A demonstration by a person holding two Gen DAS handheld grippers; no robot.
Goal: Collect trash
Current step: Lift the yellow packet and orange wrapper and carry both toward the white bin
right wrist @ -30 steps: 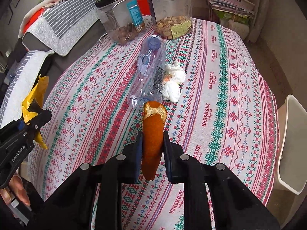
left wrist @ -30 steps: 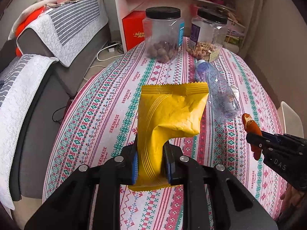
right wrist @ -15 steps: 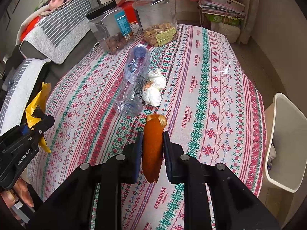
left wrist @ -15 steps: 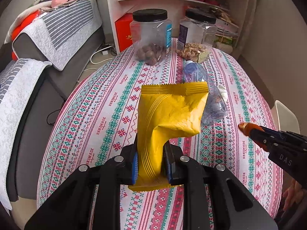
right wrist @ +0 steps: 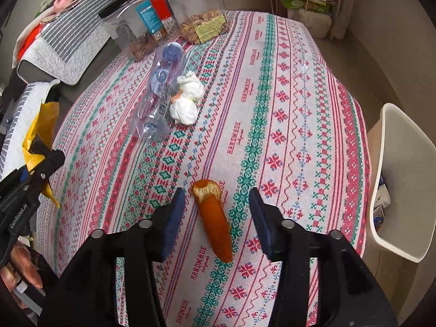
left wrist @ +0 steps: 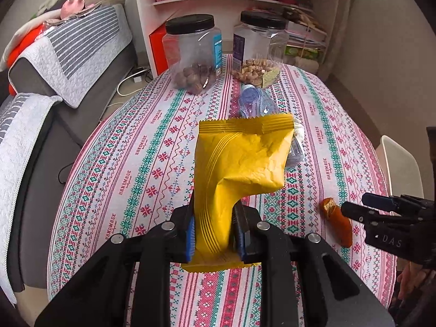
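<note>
A bitten sausage (right wrist: 214, 218) lies on the worktop (right wrist: 286, 87) between the right tongs' (right wrist: 216, 212) spread fingers. Ahead-left lie a crushed bottle (right wrist: 159, 95) and tissue wad (right wrist: 188, 99); a bin (right wrist: 403, 179) stands right.

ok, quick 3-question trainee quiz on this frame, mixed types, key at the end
1. True or false: the left tool is shut on the crinkled yellow foil snack packet.
2. Multiple choice: the orange bitten food stick is A) clamped in the right tool, B) lying on the patterned tablecloth between that tool's open fingers, C) in the white plastic bin.
3. Fill in: the crumpled white tissue wad lies beside the clear crushed plastic ____.

Key: 1 true; 2 B; 3 bottle.
</note>
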